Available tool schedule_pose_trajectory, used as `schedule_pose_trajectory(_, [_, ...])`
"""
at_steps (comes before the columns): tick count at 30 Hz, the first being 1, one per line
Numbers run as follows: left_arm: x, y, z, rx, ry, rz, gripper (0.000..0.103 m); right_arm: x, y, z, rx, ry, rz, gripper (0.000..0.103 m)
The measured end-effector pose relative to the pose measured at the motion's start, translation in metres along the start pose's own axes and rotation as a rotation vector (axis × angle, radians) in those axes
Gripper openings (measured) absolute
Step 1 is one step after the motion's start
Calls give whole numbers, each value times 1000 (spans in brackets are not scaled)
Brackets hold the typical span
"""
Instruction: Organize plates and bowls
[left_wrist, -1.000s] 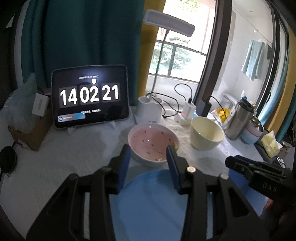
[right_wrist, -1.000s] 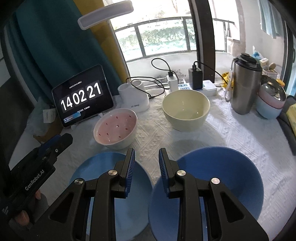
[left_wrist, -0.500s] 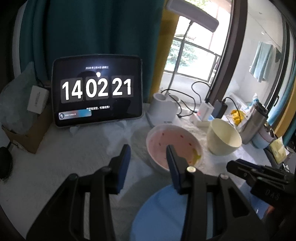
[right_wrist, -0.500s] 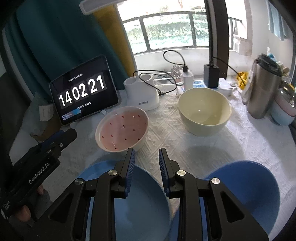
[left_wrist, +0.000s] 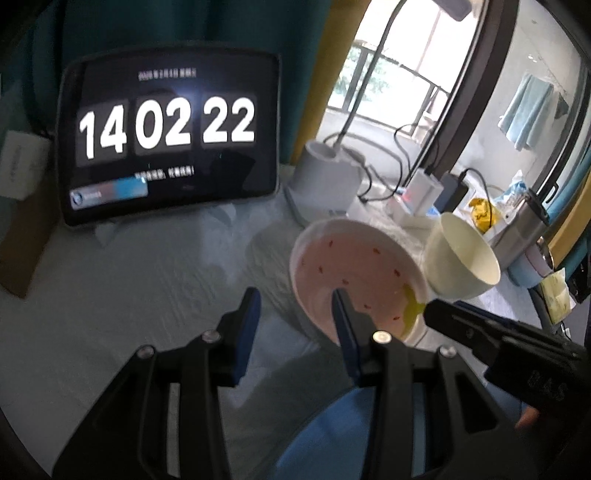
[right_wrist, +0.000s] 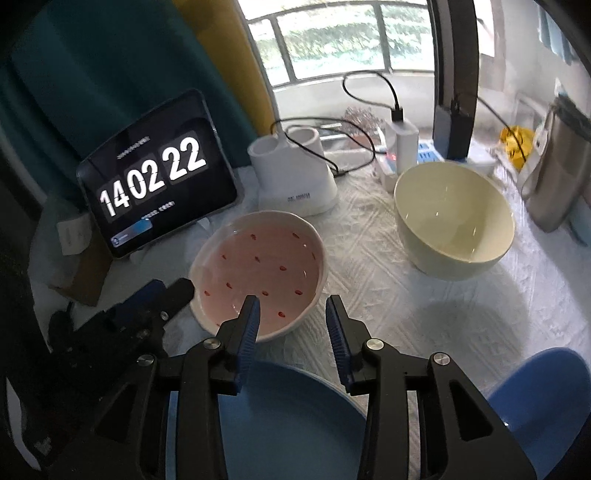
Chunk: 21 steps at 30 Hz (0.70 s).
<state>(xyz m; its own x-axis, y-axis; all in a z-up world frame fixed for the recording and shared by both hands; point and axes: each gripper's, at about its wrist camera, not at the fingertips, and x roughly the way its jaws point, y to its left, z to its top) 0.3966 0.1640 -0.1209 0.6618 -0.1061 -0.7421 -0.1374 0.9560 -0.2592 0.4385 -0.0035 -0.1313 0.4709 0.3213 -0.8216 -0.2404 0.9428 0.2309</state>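
Observation:
A pink bowl with red specks (right_wrist: 258, 269) sits on the white tablecloth, also in the left wrist view (left_wrist: 351, 273). A cream bowl (right_wrist: 454, 225) stands to its right, also in the left wrist view (left_wrist: 461, 258). A blue plate (right_wrist: 288, 417) lies in front of the pink bowl, under my right gripper (right_wrist: 293, 306), which is open and empty over the bowl's near rim. A second blue plate (right_wrist: 543, 402) lies at the right. My left gripper (left_wrist: 295, 299) is open and empty at the pink bowl's left rim. The blue plate also shows below it (left_wrist: 332, 435).
A tablet clock (right_wrist: 155, 188) leans at the back left beside a cardboard box (right_wrist: 85, 266). A white lamp base (right_wrist: 295, 177), chargers and cables (right_wrist: 402, 136) line the back. A steel flask (right_wrist: 557, 173) stands at the right.
Both grippers have moved forward toward the pink bowl, and the left one also to the left. The right gripper's jaws have opened wider. The clock changed from 21 to 22.

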Motion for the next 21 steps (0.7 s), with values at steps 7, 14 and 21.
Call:
schedule_pose_trajectory(7, [16, -2, -1, 8, 64, -9, 44, 29, -10, 1, 82, 63, -47, 39])
schedule_pose_trajectory(14, [22, -1, 0, -9, 80, -20, 45, 42, -13, 0, 103, 79, -34, 37])
schedule_pose_trajectory(21, [26, 1, -1, -12, 95, -83, 32, 45, -10, 0, 113, 83, 15, 24])
